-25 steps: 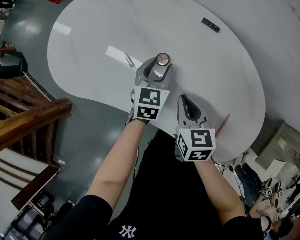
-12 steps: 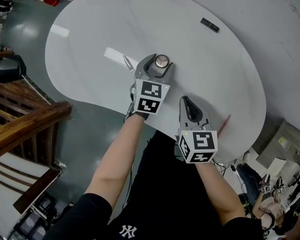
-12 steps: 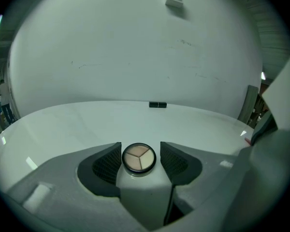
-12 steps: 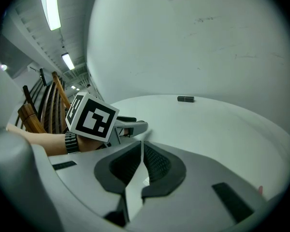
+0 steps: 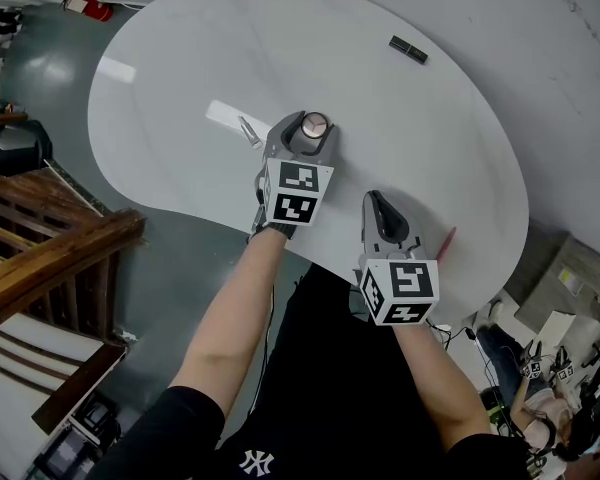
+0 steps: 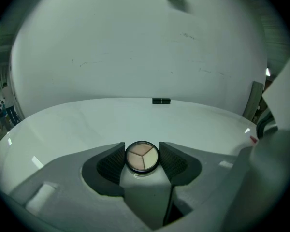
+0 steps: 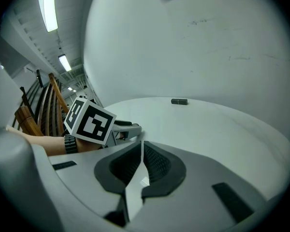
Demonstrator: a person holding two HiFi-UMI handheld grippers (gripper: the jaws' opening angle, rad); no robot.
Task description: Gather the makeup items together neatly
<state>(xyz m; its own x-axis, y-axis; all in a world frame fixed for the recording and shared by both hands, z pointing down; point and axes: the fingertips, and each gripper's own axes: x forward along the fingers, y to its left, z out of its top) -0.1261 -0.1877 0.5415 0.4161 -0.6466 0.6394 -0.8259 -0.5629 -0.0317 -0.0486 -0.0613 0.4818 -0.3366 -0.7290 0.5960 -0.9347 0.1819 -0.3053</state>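
A round compact (image 5: 314,125) with three pale shades (image 6: 142,157) lies flat on the white table (image 5: 180,78). My left gripper (image 5: 310,120) straddles it, its jaws wide and a pad close on each side (image 6: 142,151); it reads as open. A small silver tube (image 5: 248,130) lies just left of that gripper. A black stick (image 5: 408,49) lies far back on the table (image 6: 161,101) (image 7: 179,101). A red pencil (image 5: 446,240) lies by the right rim. My right gripper (image 5: 375,200) hovers near the front edge, its pads together with nothing between them (image 7: 141,146).
The table's curved front edge (image 5: 230,208) runs just under both grippers. A wooden stair railing (image 5: 50,258) stands at the left on the grey floor, and a red object (image 5: 85,6) lies on the floor beyond the table. The left gripper's marker cube (image 7: 89,121) shows in the right gripper view.
My left gripper has slid forward, so the compact now sits deeper between its jaws. The compact and silver tube stayed in place. The right gripper has barely moved.
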